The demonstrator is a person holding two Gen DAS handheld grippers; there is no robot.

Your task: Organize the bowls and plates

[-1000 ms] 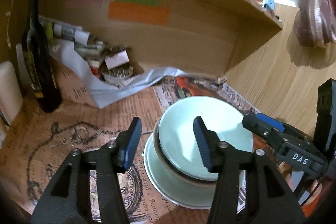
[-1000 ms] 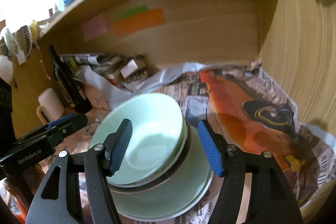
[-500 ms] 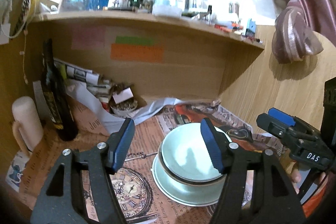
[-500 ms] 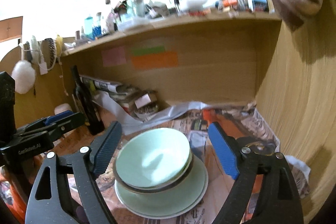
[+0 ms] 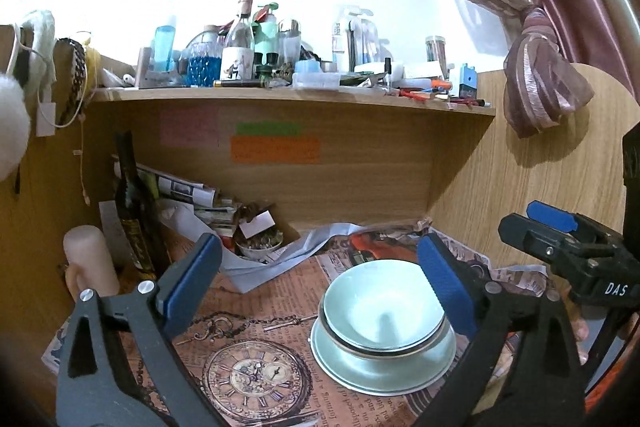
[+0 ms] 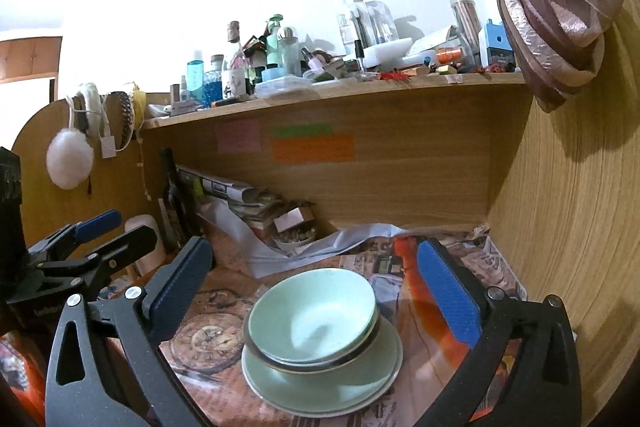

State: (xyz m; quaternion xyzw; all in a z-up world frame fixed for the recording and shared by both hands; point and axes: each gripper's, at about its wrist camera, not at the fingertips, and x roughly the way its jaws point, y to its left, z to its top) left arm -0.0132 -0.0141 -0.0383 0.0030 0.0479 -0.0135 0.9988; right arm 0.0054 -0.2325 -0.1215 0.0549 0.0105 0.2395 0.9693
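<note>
Pale green bowls (image 5: 382, 311) sit nested on a stack of pale green plates (image 5: 384, 371) on the newspaper-covered desk; the same bowls (image 6: 312, 315) and plates (image 6: 324, 383) show in the right wrist view. My left gripper (image 5: 320, 287) is open and empty, held above and back from the stack. My right gripper (image 6: 316, 287) is open and empty, also raised back from it. The right gripper shows at the right edge of the left wrist view (image 5: 560, 239); the left gripper shows at the left of the right wrist view (image 6: 92, 239).
A dark bottle (image 5: 134, 211) and a pale cylinder (image 5: 86, 263) stand at the left. Rolled newspapers and a small dish of bits (image 5: 258, 245) lie at the back under a cluttered shelf (image 5: 296, 97). A wooden side panel (image 6: 568, 227) closes the right.
Both grippers have pulled up and back from the bowl stack and their jaws have widened. The stack has stayed in place on the desk.
</note>
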